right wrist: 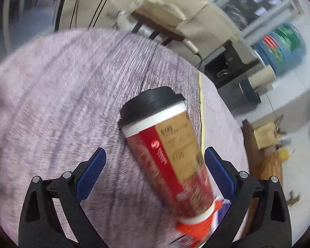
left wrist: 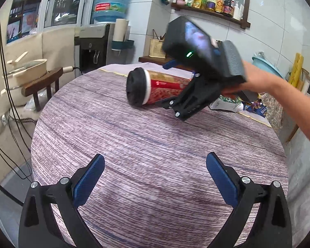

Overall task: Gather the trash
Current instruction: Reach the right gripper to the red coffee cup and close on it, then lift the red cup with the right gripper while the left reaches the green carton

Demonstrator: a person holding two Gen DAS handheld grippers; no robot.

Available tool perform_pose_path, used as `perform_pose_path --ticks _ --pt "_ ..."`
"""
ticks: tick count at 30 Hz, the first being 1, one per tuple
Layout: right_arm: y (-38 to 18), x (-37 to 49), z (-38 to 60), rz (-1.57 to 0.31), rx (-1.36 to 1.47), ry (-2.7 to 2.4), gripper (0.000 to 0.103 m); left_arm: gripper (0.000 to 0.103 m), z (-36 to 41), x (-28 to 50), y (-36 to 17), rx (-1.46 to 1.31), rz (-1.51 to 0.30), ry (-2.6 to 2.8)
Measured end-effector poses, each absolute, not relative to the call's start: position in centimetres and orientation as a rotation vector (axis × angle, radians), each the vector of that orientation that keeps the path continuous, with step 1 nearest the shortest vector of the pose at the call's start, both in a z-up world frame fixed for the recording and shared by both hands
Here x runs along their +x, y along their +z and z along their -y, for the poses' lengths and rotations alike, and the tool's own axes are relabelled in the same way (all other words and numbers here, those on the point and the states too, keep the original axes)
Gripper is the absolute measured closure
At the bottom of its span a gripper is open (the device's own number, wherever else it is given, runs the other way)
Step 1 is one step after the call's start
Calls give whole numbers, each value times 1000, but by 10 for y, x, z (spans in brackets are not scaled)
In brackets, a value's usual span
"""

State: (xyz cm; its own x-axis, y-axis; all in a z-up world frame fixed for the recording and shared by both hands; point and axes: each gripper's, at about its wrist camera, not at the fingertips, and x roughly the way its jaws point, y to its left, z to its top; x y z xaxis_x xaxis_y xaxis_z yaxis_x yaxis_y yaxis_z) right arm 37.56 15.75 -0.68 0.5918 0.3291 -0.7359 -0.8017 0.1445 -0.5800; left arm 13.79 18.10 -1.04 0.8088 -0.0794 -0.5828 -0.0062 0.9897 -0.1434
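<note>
While both tools hang over the round counter (left wrist: 134,144) with its purple woven cloth, items run near to far. Left gripper (left wrist: 155,177): jaws spread wide, nothing between them, bare cloth beneath. Right gripper (right wrist: 155,173): jaws released and wide, straddling the lower body of the paper cup (right wrist: 167,150) without visibly pressing it; the right-hand blue pad sits just beside the cup wall, contact unclear through blur. Cup: red and tan, black lid (left wrist: 135,86), lying on its side on the cloth, lid end pointing away from the right gripper. Person's forearm (left wrist: 279,88) behind that tool. Farther: water dispenser (left wrist: 97,45) with blue bottle; wall shelf of bottles (left wrist: 215,4).
</note>
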Motion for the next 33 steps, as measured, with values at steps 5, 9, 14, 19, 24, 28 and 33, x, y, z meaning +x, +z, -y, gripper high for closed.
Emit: perform_pose_path --ticks 5,9,14,19,24,28,33 --pt "-29 392 -181 -473 -1341 849 9 6 -188 141 -14 -176 -620 -45" --pt "-33 403 -192 -511 -1348 885 15 6 -187 141 -17 -179 -628 -57" --pt "-31 400 -189 -505 -1307 884 19 6 -187 143 -23 -189 -648 -53" --pt "-10 383 -175 -424 -1204 865 20 6 -181 144 -19 -161 -639 -36" --pt "31 361 -137 -353 -1024 844 21 6 -175 146 -15 -160 -635 -35" --pt "55 341 -103 -288 -883 812 22 6 -172 151 -13 -168 -638 -38" --pt "75 332 -68 -282 -676 802 22 6 -165 160 -11 -156 -641 -29"
